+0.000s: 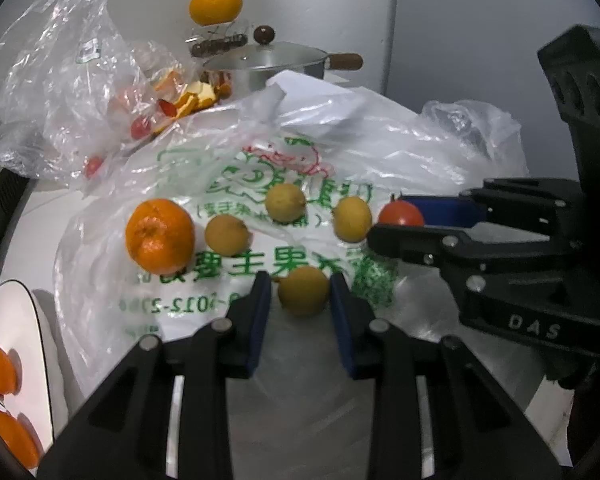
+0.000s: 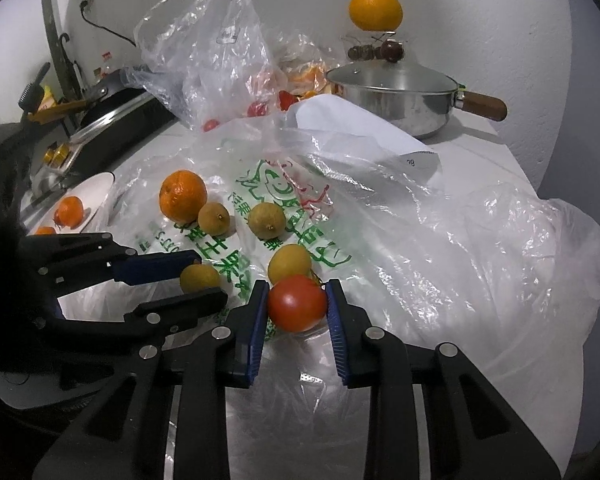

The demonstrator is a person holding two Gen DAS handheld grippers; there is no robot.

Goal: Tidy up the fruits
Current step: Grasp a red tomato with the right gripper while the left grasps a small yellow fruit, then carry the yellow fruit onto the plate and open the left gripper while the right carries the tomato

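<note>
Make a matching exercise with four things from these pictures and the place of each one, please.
Things:
1. tomato
2. steel pot
3. large mandarin
4. white plate

Places:
A. holds mandarins, at the left edge
B. between the right gripper fingers
C. on the printed plastic bag, beside small yellow fruits
D. at the back near the wall, lid on

Pairs: 1-B, 2-D, 3-C, 4-A

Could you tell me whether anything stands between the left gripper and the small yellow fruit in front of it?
Nothing visible does: the small yellow fruit already sits between the open fingers of the left gripper.
</note>
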